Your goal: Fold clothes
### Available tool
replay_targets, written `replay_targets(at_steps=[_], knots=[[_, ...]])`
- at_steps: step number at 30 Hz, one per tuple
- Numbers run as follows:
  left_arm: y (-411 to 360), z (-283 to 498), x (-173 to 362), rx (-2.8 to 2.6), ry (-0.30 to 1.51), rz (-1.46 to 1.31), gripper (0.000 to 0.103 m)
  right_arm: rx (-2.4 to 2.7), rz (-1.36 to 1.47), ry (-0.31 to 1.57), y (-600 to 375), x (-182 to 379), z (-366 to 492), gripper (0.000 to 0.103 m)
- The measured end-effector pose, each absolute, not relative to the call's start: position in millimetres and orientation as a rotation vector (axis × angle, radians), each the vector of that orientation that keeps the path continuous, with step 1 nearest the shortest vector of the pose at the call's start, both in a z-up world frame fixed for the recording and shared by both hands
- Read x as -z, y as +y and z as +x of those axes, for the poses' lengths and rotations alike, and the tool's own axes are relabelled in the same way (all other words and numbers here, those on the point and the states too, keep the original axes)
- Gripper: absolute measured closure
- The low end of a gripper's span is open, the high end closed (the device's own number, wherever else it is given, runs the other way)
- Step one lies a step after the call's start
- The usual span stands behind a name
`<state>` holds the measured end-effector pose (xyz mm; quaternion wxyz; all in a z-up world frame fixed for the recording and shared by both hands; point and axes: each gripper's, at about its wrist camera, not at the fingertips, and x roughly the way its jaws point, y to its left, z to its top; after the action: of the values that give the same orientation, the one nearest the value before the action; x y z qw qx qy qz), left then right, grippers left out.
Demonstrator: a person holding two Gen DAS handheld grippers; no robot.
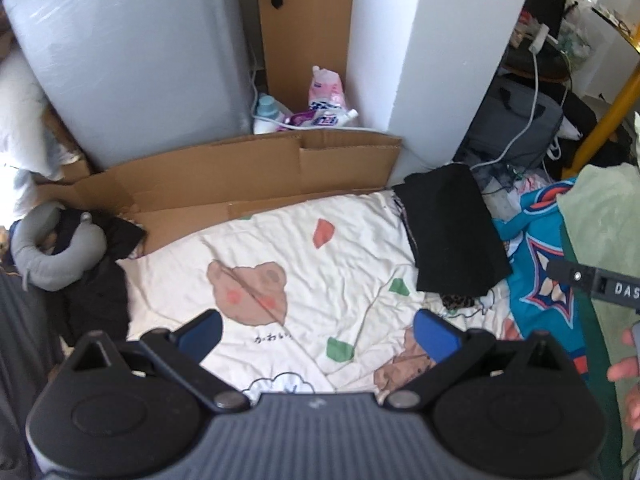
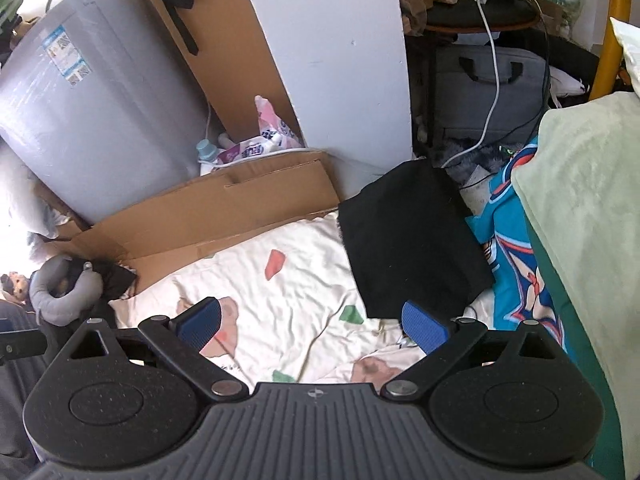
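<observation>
Black folded garments ahead-right of my fingers: one (image 2: 412,240)
Neck pillows to their left: one (image 2: 60,292)
Cardboard sheets beyond them: two (image 2: 224,204)
Laptop bags: one (image 2: 488,88)

White wall pillar (image 1: 420,52) seen ahead, grey wrapped appliance (image 1: 128,64) ahead-left, flattened cardboard (image 1: 248,176) laid between, bear-print bedsheet (image 1: 320,256) spread below, daylight cast from left.

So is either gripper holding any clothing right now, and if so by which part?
Nothing is held. The left gripper and right gripper are both open and empty above the bedsheet; the folded black garment lies untouched.
</observation>
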<state>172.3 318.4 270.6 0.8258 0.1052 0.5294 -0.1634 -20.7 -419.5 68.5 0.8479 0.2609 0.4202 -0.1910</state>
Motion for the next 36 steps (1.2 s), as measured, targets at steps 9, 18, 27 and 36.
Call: replay_targets(at_steps=[9, 18, 27, 36], knots=[[386.8, 146.0, -306.9, 0.356, 1.064, 0.185, 0.0, 0.385, 0.49, 0.862, -368.7, -95.1, -26.6, 0.001], [470.1, 120.4, -292.9, 0.226, 1.029, 0.14, 0.0, 0.347, 0.388, 0.891, -319.9, -90.2, -27.5, 0.001], [518.4, 83.5, -261.3, 0.139, 1.01, 0.059, 0.0, 0.317, 0.356, 0.879, -290.0, -84.4, -47.9, 0.001], [509.4, 43.8, -234.9, 0.088, 0.96, -0.002, 0.0, 0.301, 0.313, 0.882, -263.1, -59.5, -67.7, 0.001]])
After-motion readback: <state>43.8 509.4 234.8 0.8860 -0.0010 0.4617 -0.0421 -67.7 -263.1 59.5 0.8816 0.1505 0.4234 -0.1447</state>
